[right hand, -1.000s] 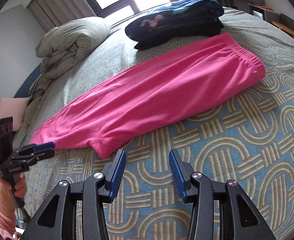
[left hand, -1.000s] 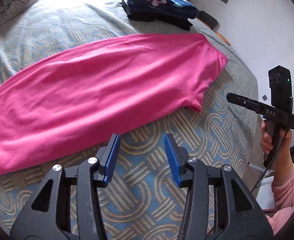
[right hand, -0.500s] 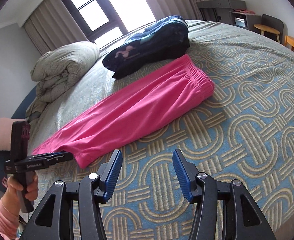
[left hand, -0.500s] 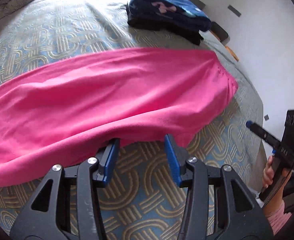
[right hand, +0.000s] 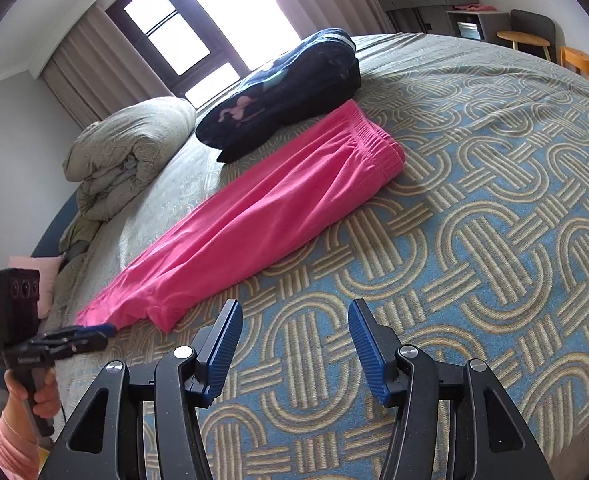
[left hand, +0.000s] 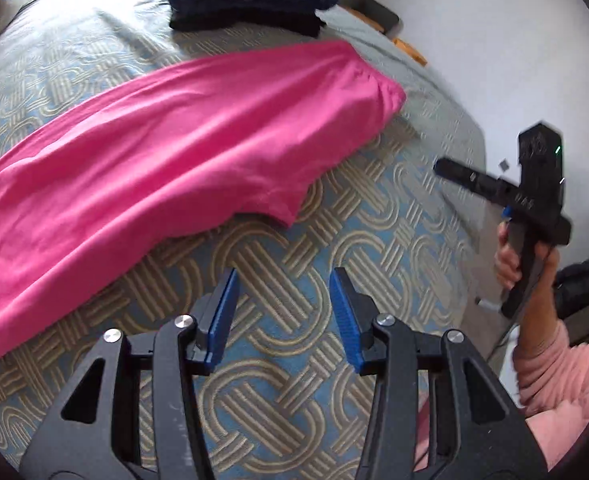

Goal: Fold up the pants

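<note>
Pink pants (left hand: 166, 152) lie folded lengthwise into one long strip on the patterned bed cover (left hand: 286, 396). Their elastic waistband (right hand: 370, 140) is at the far end and the leg hems (right hand: 162, 316) at the near end. My left gripper (left hand: 284, 276) hovers open over bare cover, a little short of the pants' near edge, with nothing between its blue pads. It also shows in the right wrist view as the left gripper (right hand: 94, 332), its tips beside the hems. My right gripper (right hand: 296, 308) is opening over the cover, empty and apart from the pants.
A stack of dark folded clothes (right hand: 286, 92) sits just behind the waistband. A rolled grey duvet (right hand: 130, 148) lies at the head of the bed. A chair and wooden stools (right hand: 526, 36) stand by the far wall. The bed's edge drops off beside the right gripper (left hand: 494, 188).
The left gripper neared the pants' edge, then drew back from it. In the right wrist view the pants have receded to the left, and the right jaws stand wider.
</note>
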`<action>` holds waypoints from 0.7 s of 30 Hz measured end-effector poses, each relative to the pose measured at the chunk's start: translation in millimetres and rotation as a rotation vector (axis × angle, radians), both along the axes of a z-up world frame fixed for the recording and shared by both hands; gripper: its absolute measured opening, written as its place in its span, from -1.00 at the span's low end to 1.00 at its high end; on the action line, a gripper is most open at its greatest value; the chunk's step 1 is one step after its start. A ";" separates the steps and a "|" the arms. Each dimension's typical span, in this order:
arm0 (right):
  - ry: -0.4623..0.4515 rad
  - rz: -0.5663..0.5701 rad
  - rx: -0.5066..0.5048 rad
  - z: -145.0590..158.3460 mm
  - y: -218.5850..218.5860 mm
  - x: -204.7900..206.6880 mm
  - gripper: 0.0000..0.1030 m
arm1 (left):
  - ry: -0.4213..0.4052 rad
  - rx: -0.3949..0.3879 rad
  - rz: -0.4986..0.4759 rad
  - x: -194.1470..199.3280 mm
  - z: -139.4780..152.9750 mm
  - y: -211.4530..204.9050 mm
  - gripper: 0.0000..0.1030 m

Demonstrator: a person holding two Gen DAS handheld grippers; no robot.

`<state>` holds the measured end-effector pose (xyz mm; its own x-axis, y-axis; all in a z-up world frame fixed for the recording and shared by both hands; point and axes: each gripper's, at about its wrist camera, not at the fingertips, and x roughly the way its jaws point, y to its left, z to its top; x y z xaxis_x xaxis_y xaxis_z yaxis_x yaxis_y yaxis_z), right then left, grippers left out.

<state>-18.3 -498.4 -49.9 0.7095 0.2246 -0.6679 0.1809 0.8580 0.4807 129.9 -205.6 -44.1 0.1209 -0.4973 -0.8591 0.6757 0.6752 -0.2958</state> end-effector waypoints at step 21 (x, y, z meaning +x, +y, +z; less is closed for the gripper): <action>-0.020 -0.021 0.049 -0.5 -3.2 -2.4 0.10 | -0.167 0.021 -0.013 14.6 4.6 -46.3 0.00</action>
<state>-20.7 -501.6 -50.5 0.7274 0.2413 -0.6424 0.1888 0.8296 0.5255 144.5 -251.9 -39.5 0.2563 -0.4819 -0.8379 0.7231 0.6709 -0.1646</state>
